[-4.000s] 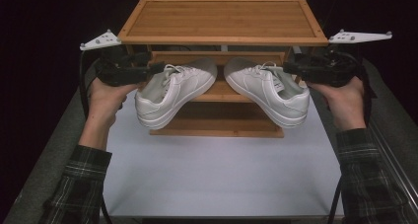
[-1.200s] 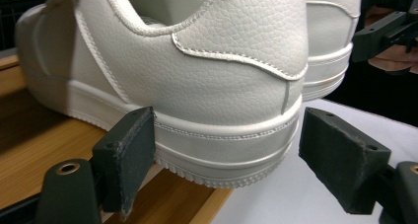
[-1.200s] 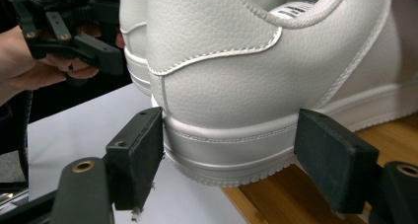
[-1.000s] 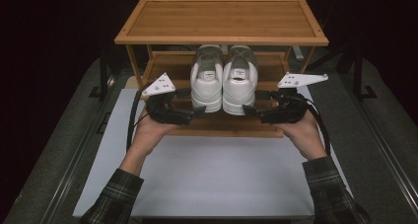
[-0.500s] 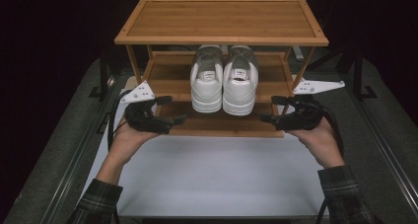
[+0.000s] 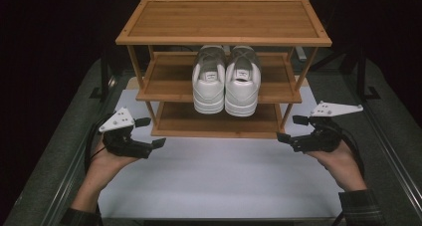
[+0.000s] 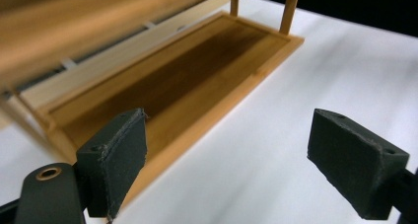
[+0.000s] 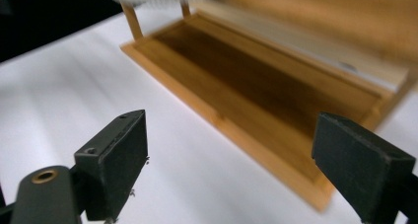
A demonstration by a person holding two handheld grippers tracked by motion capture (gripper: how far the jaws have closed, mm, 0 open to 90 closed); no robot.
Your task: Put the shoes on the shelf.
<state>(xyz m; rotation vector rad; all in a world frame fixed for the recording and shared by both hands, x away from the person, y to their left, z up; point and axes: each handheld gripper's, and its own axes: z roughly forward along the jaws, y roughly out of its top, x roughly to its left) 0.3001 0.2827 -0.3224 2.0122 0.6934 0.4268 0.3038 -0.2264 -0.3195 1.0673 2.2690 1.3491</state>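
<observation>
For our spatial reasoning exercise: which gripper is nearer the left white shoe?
Left. The left gripper sits below-left of the left white shoe; the right gripper lies farther, beyond the right shoe.

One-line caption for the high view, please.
Pair of white sneakers on the wooden rack's middle shelf; left gripper and right gripper open, empty, either side.

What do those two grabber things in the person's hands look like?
Each gripper, left and right, is black, with two chunky dark jaw pads and a pale grey three-cornered plate dotted with small holes on top. Black cables trail back from them. The person wears dark plaid sleeves.
</observation>
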